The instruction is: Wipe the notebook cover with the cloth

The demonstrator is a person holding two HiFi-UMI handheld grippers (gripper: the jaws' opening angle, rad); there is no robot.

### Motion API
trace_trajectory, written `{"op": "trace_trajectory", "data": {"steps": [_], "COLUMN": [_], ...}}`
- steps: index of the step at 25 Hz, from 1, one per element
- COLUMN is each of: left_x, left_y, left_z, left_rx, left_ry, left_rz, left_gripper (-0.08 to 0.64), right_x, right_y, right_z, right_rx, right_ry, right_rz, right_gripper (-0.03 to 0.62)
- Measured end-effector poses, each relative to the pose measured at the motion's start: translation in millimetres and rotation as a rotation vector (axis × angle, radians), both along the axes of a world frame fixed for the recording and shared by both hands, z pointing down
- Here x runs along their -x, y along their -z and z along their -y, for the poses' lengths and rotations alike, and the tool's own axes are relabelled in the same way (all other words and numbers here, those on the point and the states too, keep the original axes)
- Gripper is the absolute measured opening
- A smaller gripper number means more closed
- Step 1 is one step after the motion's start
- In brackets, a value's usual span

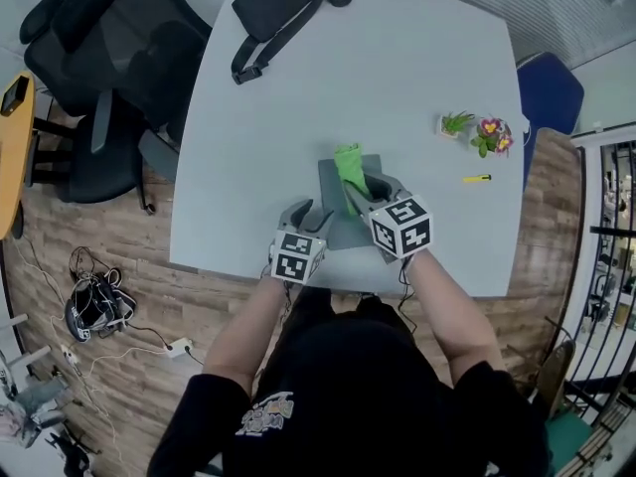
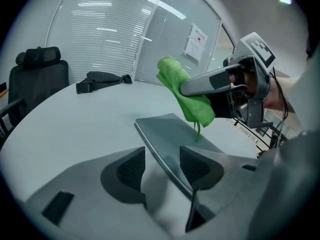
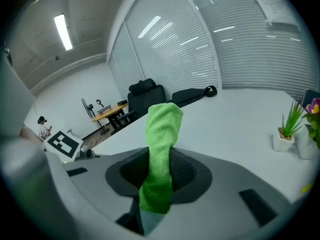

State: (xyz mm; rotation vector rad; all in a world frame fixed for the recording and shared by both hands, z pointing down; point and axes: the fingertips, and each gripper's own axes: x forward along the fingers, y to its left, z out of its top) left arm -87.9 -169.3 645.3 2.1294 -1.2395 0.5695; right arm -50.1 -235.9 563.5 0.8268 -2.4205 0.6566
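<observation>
A grey notebook (image 1: 343,229) lies flat near the table's front edge. My right gripper (image 1: 370,191) hangs over it, shut on a bright green cloth (image 1: 350,167) that stands up out of the jaws. In the right gripper view the cloth (image 3: 161,149) fills the gap of that gripper (image 3: 157,173). My left gripper (image 1: 312,213) is open at the notebook's left edge. In the left gripper view the notebook (image 2: 172,134) runs in between the spread jaws of this gripper (image 2: 162,166), and the cloth (image 2: 186,91) dangles just above its cover.
A black bag (image 1: 284,8) lies at the table's far end. Two small potted plants (image 1: 477,131) and a yellow pen (image 1: 477,178) sit to the right. A black office chair (image 1: 119,58) stands left of the table (image 1: 248,137), a blue chair (image 1: 549,89) right.
</observation>
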Motion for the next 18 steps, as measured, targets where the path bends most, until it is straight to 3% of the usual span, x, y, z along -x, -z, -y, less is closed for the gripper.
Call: {"op": "trace_trajectory", "data": {"steps": [7,18], "left_x": [-0.7,-6.7], "left_y": [-16.4,-21.1], "left_z": [4.7,0.3], "left_rx": [0.025,0.089], "left_ry": [-0.057,-0.118], "left_rz": [0.01,0.027], "left_gripper": [0.216,0.211], "right_x": [22.1,46.0], "right_y": [-47.2,-88.7], "right_z": [10.0,12.4], "right_rx": [0.045,0.024], "right_ry": [0.078,0.211], "right_rz": [-0.133,-0.344], "right_gripper": [0.112,0.112]}}
